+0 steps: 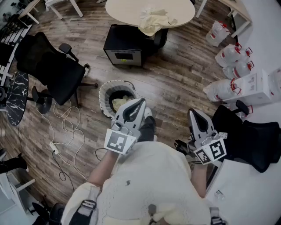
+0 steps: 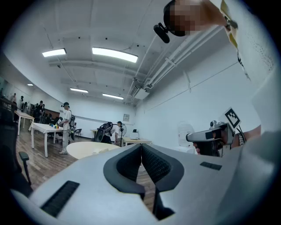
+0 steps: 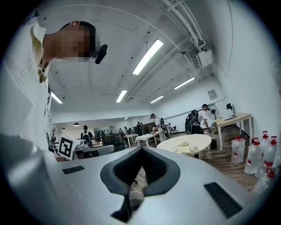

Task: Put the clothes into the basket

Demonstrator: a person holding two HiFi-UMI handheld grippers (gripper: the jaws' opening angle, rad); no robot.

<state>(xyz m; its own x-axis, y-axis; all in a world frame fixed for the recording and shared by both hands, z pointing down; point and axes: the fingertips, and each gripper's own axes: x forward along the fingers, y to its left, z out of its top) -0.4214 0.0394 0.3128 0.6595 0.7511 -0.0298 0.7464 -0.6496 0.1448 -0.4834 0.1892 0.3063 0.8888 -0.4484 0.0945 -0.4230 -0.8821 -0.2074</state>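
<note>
A round basket [image 1: 103,93] stands on the wood floor with a pale yellow cloth [image 1: 117,103] inside it. Another pale yellow garment [image 1: 153,19] lies bunched on the round table [image 1: 127,11] at the far side; it also shows in the right gripper view, garment [image 3: 184,148], and faintly in the left gripper view, garment [image 2: 100,150]. My left gripper [image 1: 141,101] is held level, just right of the basket, its jaws together with nothing between them, left gripper [image 2: 141,146]. My right gripper [image 1: 192,112] is level further right, shut and empty, right gripper [image 3: 141,150].
A black cabinet [image 1: 126,45] sits under the round table. A black office chair [image 1: 48,66] stands at the left, another black chair [image 1: 252,134] at the right. Water jugs [image 1: 232,57] line the right wall. White cables [image 1: 66,127] trail on the floor. People stand in the background of both gripper views.
</note>
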